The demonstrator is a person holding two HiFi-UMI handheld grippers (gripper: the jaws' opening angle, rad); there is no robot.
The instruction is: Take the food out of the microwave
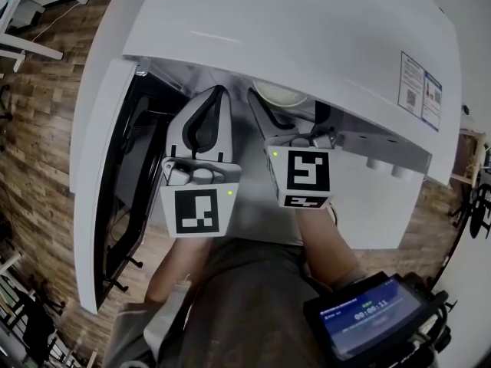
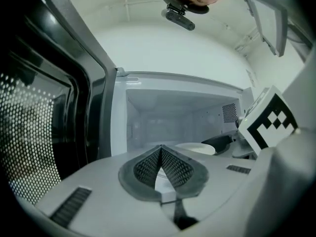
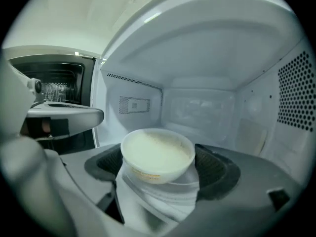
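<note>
A white bowl of pale food [image 3: 157, 154] stands inside the open microwave [image 1: 307, 37]. My right gripper [image 3: 160, 169] reaches into the cavity with a dark pad against each side of the bowl, just under its rim. From the head view the bowl [image 1: 280, 94] shows at the cavity's mouth, past the right gripper [image 1: 285, 106]. My left gripper [image 2: 161, 151] is shut with its pads meeting at the tips and nothing between them. It hangs level in front of the opening, left of the right one [image 1: 217, 98]. In the left gripper view the bowl [image 2: 196, 147] shows at the right.
The microwave door [image 1: 96, 190] stands swung open at the left, its perforated window [image 2: 29, 137] close beside my left gripper. Two knobs [image 1: 383, 167] sit on the panel at the right. A device with a lit screen [image 1: 372, 313] is at the lower right. Wooden floor lies below.
</note>
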